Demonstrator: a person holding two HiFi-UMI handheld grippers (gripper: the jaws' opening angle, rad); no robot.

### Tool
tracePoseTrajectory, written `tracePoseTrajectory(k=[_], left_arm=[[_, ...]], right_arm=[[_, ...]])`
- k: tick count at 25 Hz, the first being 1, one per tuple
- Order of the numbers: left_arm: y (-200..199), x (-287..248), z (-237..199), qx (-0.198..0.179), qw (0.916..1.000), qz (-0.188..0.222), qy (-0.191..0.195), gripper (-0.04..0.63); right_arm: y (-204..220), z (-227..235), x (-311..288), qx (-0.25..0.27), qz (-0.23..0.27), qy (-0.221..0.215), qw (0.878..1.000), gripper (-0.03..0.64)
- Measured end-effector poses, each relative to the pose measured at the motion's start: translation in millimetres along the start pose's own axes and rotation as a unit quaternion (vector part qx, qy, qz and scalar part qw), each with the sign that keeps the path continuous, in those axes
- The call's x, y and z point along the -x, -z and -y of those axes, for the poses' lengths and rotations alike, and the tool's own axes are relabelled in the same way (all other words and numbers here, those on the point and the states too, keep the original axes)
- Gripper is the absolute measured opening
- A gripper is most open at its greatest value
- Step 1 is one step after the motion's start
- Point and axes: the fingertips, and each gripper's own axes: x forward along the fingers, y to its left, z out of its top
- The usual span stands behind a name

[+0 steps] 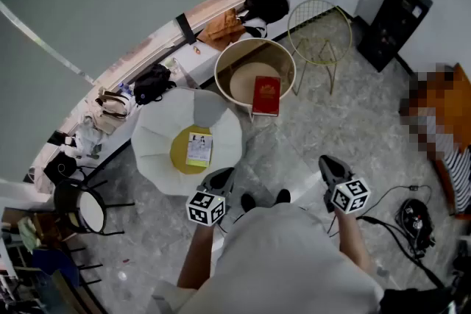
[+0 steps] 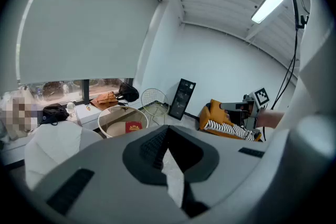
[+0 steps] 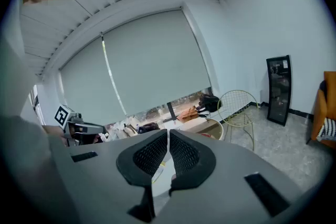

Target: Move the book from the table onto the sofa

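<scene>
A red book lies on the round cream-rimmed table, ahead of me; it also shows small in the left gripper view as the book. Left of the table stands a white petal-shaped seat with a yellow cushion and a thin booklet on it. An orange sofa with a striped pillow stands to the right. My left gripper hangs shut and empty near the white seat's front edge. My right gripper is shut and empty too, over the floor, well short of the book.
A gold wire chair stands right of the table, and a tall black unit by the wall. Bags crowd the window ledge. A black stool is at the left; cables and a black device lie on the floor at the right.
</scene>
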Motion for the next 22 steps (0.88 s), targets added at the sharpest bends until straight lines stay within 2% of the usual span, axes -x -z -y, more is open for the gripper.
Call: tracePoseTrajectory(k=[12,22], left_arm=[[3.0,-12.3,12.4,0.009,0.9999,0.0,-0.012,0.002],[16.3,-31.3,32.2,0.021,0.999,-0.02,-0.032,0.002]], right_arm=[[4.4,11.2,0.9,-0.005,-0.001,-0.012,1.0,0.041],[11.4,42.3,11.6,-0.019,-0.02,-0.025,0.999,0.043]])
